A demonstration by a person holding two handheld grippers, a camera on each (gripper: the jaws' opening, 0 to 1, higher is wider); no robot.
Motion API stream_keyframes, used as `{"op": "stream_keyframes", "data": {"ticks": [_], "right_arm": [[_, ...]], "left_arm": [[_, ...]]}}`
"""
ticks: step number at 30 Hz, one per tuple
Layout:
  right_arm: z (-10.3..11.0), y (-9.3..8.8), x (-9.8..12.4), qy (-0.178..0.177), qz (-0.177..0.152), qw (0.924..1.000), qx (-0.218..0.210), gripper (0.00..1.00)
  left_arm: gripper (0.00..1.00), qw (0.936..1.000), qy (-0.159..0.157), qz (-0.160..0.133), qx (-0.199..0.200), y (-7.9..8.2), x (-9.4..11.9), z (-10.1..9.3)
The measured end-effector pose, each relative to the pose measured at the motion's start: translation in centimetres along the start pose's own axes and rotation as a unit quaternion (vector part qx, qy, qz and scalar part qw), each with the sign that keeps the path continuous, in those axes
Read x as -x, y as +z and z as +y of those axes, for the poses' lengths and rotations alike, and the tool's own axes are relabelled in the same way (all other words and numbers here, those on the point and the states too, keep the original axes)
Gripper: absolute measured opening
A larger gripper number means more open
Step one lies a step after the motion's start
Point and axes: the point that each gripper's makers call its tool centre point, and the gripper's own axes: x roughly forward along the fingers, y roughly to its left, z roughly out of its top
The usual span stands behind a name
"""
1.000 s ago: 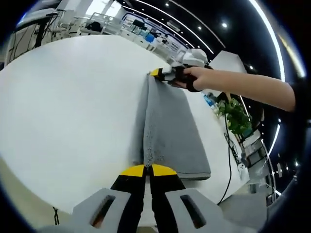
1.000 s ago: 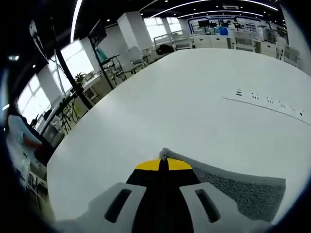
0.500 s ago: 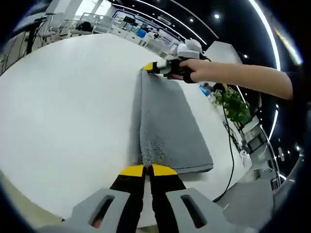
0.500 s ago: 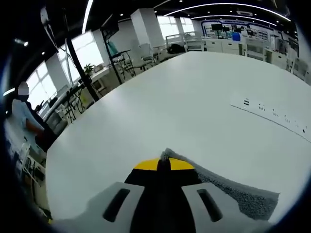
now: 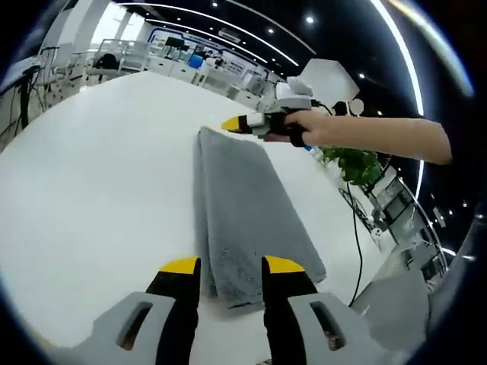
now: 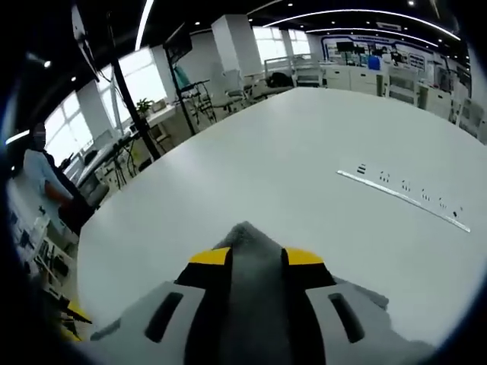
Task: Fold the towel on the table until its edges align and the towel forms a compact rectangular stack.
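A grey towel [image 5: 240,205] lies on the white table [image 5: 99,167] as a long folded strip running away from me. My left gripper [image 5: 231,266] is open, its yellow-tipped jaws standing either side of the towel's near end. At the far end, a hand holds my right gripper [image 5: 242,122] just off the towel's far edge. In the right gripper view that gripper [image 6: 256,257] is open, and a corner of the towel [image 6: 251,237] lies loose between its jaws.
A green plant [image 5: 351,163] and a dangling cable [image 5: 358,243] sit past the table's right edge. A printed line of marks [image 6: 403,199] crosses the table [image 6: 304,152]. A seated person [image 6: 46,190], chairs and desks stand beyond the table.
Both grippers were shut on the towel's ends and have opened, letting go. The towel now rests flat on the table as a folded strip.
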Motion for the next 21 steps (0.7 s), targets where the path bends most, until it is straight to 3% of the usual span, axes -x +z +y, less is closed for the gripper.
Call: {"op": "stream_keyframes", "data": {"ticks": [5,11,16,21], "right_arm": [[-1.5,-1.7,2.0,-0.014,0.006,0.9998,-0.008,0.35],[-2.8,-3.8,4.3,-0.032,0.002,0.9988,-0.038,0.45],[-3.5,-5.3,5.8,-0.045,-0.003,0.9966,-0.069,0.47],[-3.4,-7.2,6.9,-0.048,0.0,0.9961,-0.074,0.47]], "left_arm": [[0.36,0.9998,0.004,0.001,-0.02,1.6,-0.7,0.7],[0.47,0.9988,0.0,-0.007,-0.049,3.8,-1.7,1.0],[0.47,0.9975,-0.003,0.003,-0.071,4.9,-3.0,1.7],[0.47,0.9959,-0.006,0.011,-0.089,6.0,-4.0,2.3]]}}
